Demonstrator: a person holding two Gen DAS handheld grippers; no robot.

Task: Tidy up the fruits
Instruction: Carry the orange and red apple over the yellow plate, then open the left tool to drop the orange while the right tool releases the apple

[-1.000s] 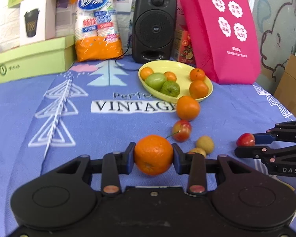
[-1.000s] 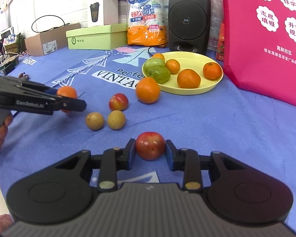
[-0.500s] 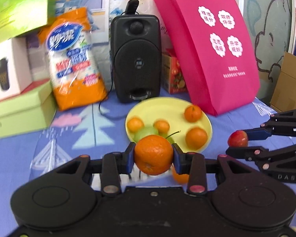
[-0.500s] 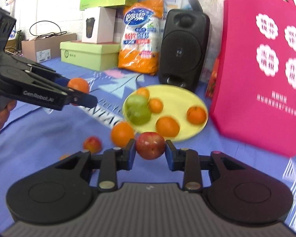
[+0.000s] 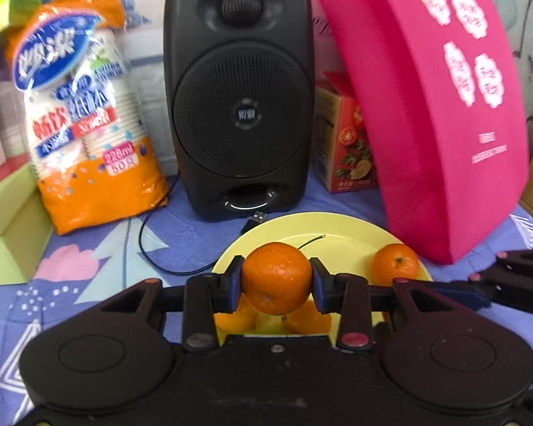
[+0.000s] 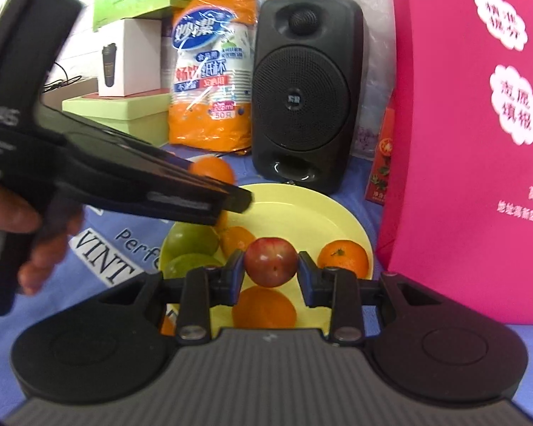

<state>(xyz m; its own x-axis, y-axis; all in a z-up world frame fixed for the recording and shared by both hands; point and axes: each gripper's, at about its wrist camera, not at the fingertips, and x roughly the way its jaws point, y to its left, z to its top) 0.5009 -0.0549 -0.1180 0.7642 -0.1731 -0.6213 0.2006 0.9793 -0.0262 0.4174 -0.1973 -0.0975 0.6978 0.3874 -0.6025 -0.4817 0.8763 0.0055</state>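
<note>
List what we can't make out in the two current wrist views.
- Left wrist view: near half of the yellow plate and the fruit on it, hidden by the left gripper and its orange.
- Left wrist view: what the right gripper holds; only part of it shows at the right edge, behind the left gripper's body.
- Right wrist view: most of the left gripper's orange, behind its fingers.
- Both views: print on the pink bag, blurred.
</note>
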